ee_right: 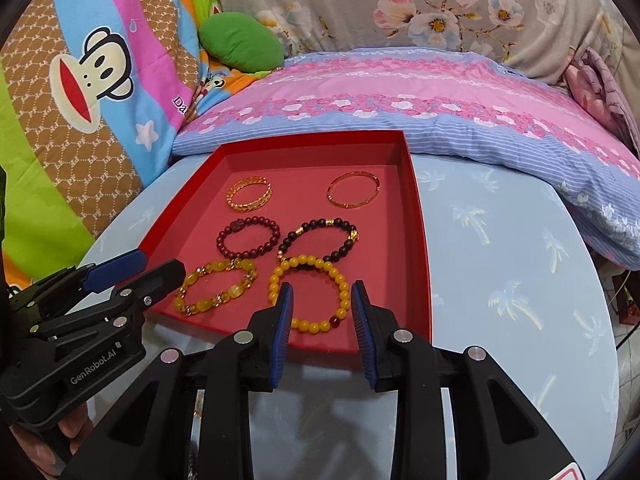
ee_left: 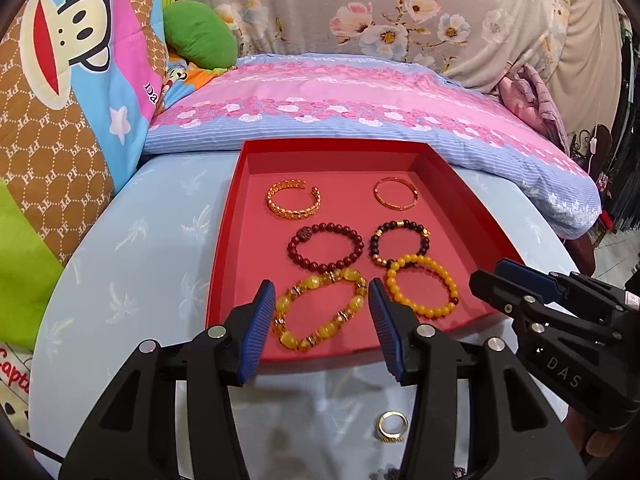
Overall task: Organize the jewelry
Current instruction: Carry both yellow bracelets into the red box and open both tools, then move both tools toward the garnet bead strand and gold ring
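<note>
Six bracelets lie flat in the red tray, in three rows of two; one gold ring lies outside it, on the bench just below the left gripper, and judging by the layout it is the piece not yet put away. Back row: an open gold cuff and a thin bangle; both look stiff and smooth, likely to slip in rubbed pads, best pinched across the band at one side. Middle row: a dark-red bead bracelet and a black bead bracelet, the black one touching or slightly overlapping the yellow bead bracelet in front of it; front left is a chunky amber bracelet. Beaded pieces are probably strung on elastic, so light and floppy; they should sag when lifted by one point, and a grip on a single bead or across the strand would do. That ring is small, hard and low against the bench; it will want a narrow pinch across its rim, and could skid or roll away.

Left gripper hangs over the near tray edge, jaws wide apart and holding nothing; right gripper does likewise over the yellow bracelet, jaws parted and empty. Beyond the tray lie a pink-and-blue pillow and patterned bedding.
</note>
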Demonstrator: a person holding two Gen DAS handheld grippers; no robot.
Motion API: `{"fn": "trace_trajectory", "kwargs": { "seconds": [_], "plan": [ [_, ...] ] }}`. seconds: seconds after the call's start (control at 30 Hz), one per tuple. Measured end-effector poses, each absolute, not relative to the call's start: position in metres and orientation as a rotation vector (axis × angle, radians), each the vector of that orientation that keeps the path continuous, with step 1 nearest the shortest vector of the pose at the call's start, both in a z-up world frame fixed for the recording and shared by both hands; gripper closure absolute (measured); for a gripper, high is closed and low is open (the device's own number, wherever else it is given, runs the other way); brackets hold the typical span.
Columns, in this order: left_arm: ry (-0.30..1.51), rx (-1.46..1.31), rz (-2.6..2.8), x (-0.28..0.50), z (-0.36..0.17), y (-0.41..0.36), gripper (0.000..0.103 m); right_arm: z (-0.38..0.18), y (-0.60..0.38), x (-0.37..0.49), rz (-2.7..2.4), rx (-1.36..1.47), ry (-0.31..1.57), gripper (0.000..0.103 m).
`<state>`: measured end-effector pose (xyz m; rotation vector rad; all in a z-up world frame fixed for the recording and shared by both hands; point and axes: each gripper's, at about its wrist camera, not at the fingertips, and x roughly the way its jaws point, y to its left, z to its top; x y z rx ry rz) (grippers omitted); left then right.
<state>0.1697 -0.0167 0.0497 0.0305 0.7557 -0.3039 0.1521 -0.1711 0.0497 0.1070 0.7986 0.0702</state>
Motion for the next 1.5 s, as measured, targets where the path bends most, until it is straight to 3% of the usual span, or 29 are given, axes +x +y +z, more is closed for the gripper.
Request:
{"fn": "trace_trajectory", "kwargs": {
  "seconds": [0.97, 1.5],
  "plan": [
    [0.834, -0.033, -0.296, 0.076, 0.028, 0.006, 0.057, 0.030, -0.148, 0.046, 0.134, 0.110, 0.867, 0.073],
    [0.871, -0.049, -0.264, 0.055, 0.016, 0.026, 0.057, 0.007, -0.111, 0.038, 0.238, 0.098, 0.933, 0.073]
  ]
}}
